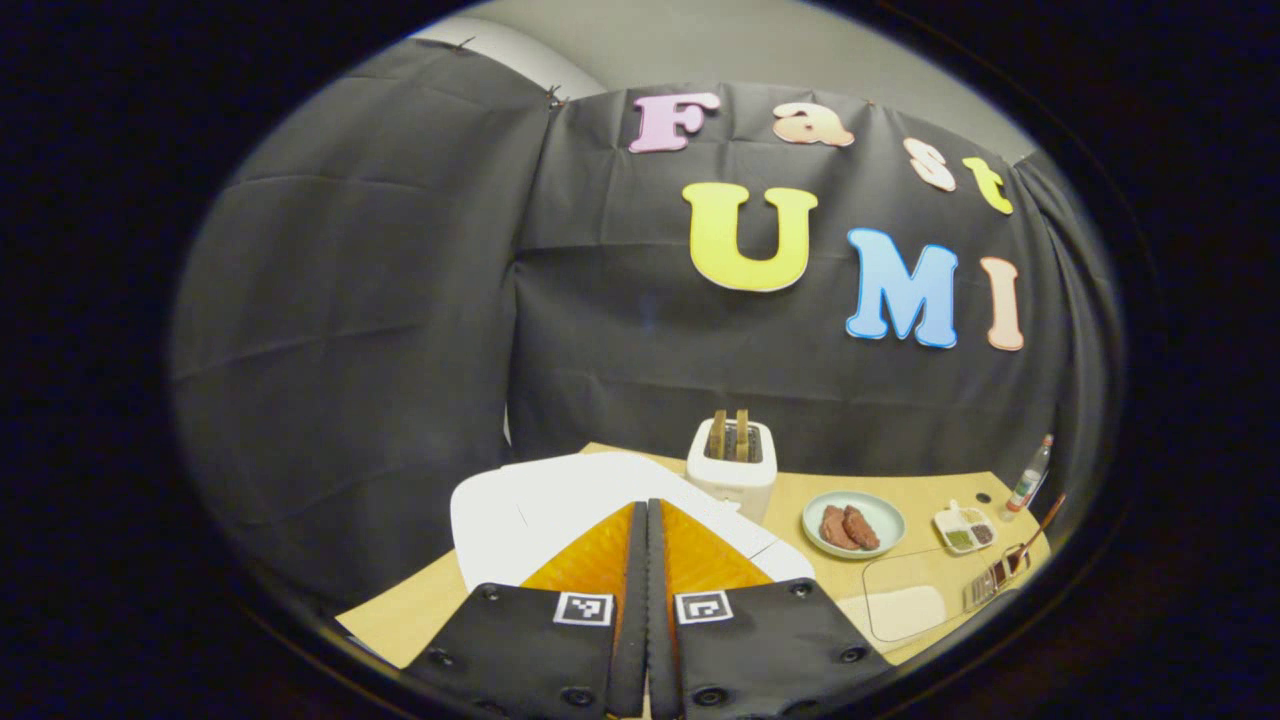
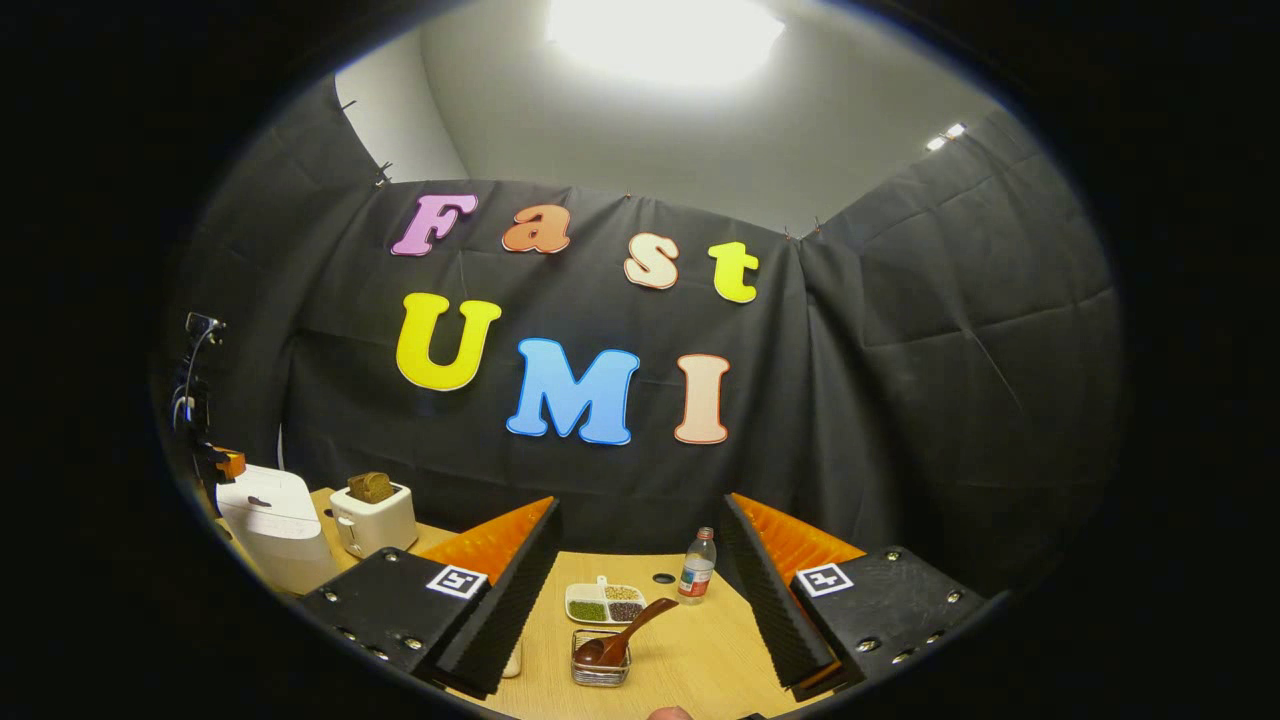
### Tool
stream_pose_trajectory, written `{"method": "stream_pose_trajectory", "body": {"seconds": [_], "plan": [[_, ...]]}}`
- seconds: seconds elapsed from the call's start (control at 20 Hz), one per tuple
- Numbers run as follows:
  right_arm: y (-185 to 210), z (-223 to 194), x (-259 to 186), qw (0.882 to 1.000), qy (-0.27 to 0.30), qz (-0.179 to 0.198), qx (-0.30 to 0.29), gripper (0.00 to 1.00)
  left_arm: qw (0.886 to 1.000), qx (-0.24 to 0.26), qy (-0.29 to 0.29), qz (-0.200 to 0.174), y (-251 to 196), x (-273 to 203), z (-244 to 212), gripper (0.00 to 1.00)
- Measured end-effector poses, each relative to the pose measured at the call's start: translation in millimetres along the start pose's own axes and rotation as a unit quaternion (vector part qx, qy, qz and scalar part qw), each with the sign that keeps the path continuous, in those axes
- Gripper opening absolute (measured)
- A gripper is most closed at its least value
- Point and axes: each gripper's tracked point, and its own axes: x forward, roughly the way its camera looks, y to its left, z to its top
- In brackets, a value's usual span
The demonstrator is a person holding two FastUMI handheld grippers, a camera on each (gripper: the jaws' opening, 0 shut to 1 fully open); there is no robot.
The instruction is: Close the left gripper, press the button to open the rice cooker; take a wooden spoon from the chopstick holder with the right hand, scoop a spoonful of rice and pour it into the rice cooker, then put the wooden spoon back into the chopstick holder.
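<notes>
A small clear wire-framed chopstick holder (image 2: pixel 600 662) stands on the pale wooden table (image 2: pixel 690 660), and a dark brown wooden spoon (image 2: pixel 622 634) rests in it bowl-down, its handle leaning up and to the right. Just behind it sits a white divided dish (image 2: pixel 605 603) holding green, tan and dark grains in separate sections, and beside that stands a small clear plastic bottle with a red label (image 2: pixel 697 566). In the right gripper view, the right gripper (image 2: pixel 640 590) hangs above the table with its two black, orange-backed fingers spread wide and nothing between them; the holder and spoon lie between and just below the fingers. At the far left of that view stands the white rice cooker (image 2: pixel 272 525), its lid down, next to a white toaster (image 2: pixel 374 518) with brown toast in its slots. In the left gripper view, the left gripper (image 1: pixel 646 560) has its fingers pressed flat together, their tips over the cooker's broad white lid (image 1: pixel 560 500); whether they touch it is hard to judge. Beyond sit the toaster, a pale green round plate (image 1: pixel 853 522) with two brown pieces of food, and a flat clear tray (image 1: pixel 905 596) that seems to hold white rice.
</notes>
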Motion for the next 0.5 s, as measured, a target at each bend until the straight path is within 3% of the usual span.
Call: {"method": "stream_pose_trajectory", "body": {"seconds": [0.35, 0.5], "plan": [[1.4, -4.4, -2.1, 1.0, 0.009, 0.01, -0.01, 0.97, 0.998, 0.004, 0.065, 0.012, 7.3, 25.0, -45.2, 0.09], [-1.0, -4.6, -1.6, 1.0, 0.01, 0.009, -0.015, 0.97, 0.998, 0.007, 0.062, 0.014, 5.7, 25.2, -48.8, 0.09]]}}
